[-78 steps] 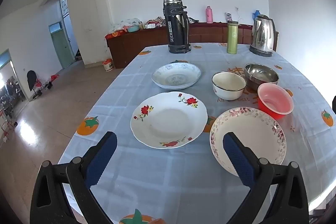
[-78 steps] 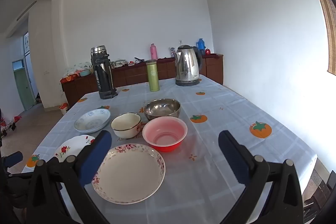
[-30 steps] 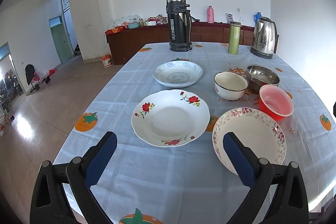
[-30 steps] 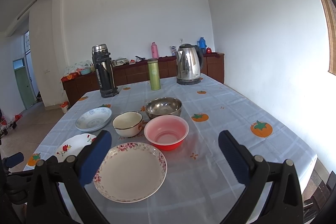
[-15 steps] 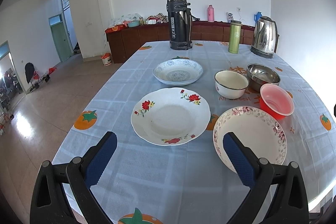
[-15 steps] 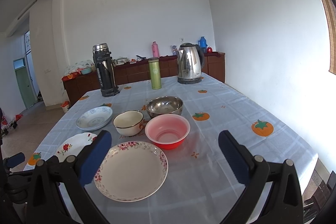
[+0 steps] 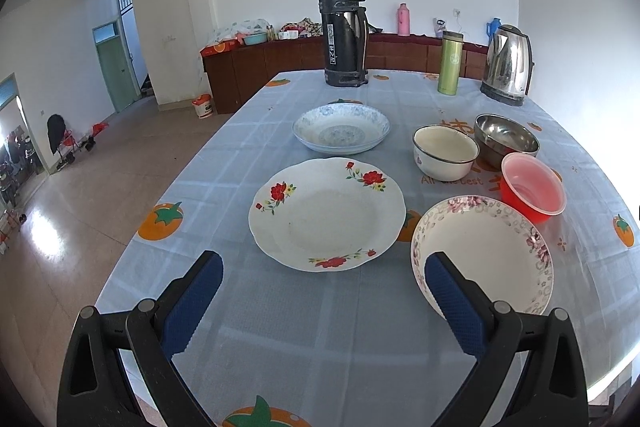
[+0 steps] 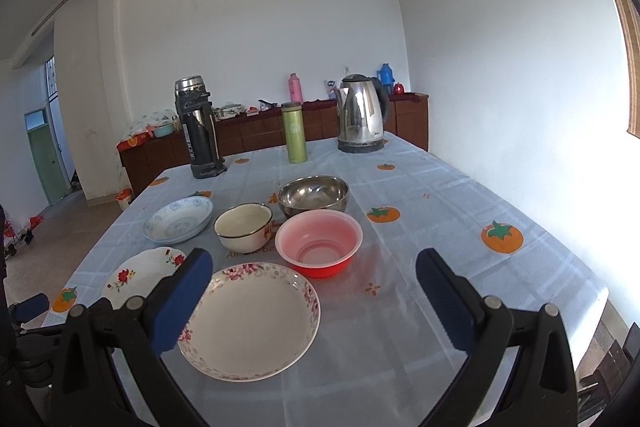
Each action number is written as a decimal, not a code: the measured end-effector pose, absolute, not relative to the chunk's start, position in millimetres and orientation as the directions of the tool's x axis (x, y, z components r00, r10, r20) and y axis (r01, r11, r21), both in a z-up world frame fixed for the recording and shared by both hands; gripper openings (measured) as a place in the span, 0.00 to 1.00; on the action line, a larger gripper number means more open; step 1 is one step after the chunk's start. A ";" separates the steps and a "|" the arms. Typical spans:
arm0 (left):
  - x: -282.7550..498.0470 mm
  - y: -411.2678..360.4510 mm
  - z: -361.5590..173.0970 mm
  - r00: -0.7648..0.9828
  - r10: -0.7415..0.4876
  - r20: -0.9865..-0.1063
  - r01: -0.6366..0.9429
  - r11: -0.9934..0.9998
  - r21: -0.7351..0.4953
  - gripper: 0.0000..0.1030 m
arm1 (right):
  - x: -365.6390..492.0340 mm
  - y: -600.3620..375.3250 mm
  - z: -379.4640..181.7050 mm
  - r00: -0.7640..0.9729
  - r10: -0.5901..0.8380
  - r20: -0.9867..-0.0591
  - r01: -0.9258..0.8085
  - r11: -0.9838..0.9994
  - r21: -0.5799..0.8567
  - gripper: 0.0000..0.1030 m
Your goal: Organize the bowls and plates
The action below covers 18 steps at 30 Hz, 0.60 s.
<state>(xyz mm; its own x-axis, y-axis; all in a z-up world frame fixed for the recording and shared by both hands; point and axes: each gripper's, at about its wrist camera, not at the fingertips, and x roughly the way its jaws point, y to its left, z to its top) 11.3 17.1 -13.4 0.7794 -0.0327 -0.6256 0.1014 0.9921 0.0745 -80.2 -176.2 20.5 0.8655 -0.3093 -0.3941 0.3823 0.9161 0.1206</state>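
Left wrist view: left gripper wide, empty.
Right gripper: wide, empty.
Plates: three, apart on table.
Bowls: three, unstacked, behind the plates.
Progress: nothing stacked yet.

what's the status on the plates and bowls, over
Left gripper and right gripper: jaws open, empty, above the table. Three plates and three bowls unstacked, none touched. Nothing blocking.
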 end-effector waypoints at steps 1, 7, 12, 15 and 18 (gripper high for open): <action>11.4 17.1 -13.5 0.780 -0.033 -0.625 0.101 0.992 0.074 0.99 | -79.9 -176.2 20.3 0.865 -0.309 -0.395 0.382 0.916 0.121 1.00; 15.4 19.4 -20.2 0.769 -0.028 -0.639 0.098 0.992 0.074 0.99 | -77.3 -179.5 17.5 0.859 -0.306 -0.411 0.383 0.916 0.118 1.00; 19.0 23.7 -29.2 0.753 -0.031 -0.657 0.100 0.993 0.069 0.99 | -75.4 -188.8 11.3 0.849 -0.286 -0.444 0.386 0.910 0.152 1.00; 20.9 24.1 -31.0 0.745 -0.032 -0.666 0.098 0.993 0.062 0.99 | -75.2 -190.8 11.1 0.852 -0.272 -0.447 0.379 0.910 0.167 1.00; 21.1 24.2 -30.8 0.745 -0.032 -0.666 0.098 0.993 0.062 0.99 | -72.1 -187.8 11.3 0.854 -0.264 -0.449 0.365 0.918 0.154 1.00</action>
<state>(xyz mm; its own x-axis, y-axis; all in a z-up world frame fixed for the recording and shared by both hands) 21.1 24.2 -30.8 0.7451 -0.0322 -0.6662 0.0982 0.9932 0.0618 -72.1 -187.8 11.3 0.8538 -0.2643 -0.4485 0.3652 0.9180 0.1543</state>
